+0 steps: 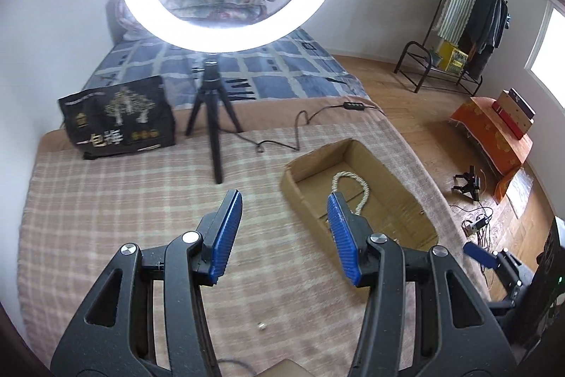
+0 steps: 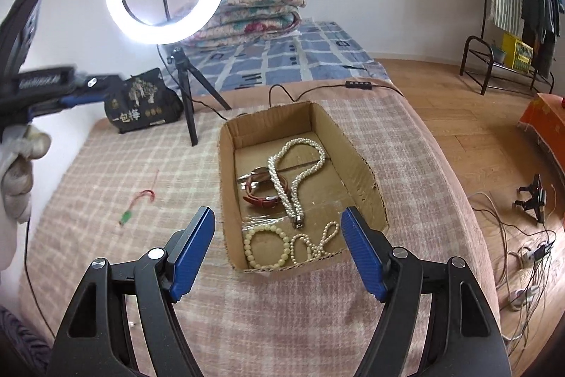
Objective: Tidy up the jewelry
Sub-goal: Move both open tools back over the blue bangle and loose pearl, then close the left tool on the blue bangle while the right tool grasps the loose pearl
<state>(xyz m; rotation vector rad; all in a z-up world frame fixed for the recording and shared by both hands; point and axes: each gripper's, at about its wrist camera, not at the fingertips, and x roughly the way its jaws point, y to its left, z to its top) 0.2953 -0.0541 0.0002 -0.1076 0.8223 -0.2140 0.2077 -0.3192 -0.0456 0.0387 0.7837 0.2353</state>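
An open cardboard box (image 2: 356, 161) lies on the plaid bed cover. In it are a thick pearl rope necklace (image 2: 296, 172), a red-strapped watch (image 2: 259, 191), a cream bead bracelet (image 2: 266, 248) and a thin pearl strand (image 2: 316, 244). A red cord with a green pendant (image 2: 136, 204) lies on the cover left of the box. My right gripper (image 2: 279, 218) is open and empty, just short of the box's near end. My left gripper (image 1: 284, 202) is open and empty above the cover left of the box (image 1: 392, 179). A small silver piece (image 1: 262, 327) lies under it.
A ring light on a black tripod (image 2: 183, 83) stands behind the box, its cable (image 2: 317, 87) trailing across the bed. A black printed bag (image 2: 143, 103) sits at the left. Folded quilts (image 2: 254, 13) lie further back. The bed edge drops at the right to a wooden floor with cables (image 2: 522, 257).
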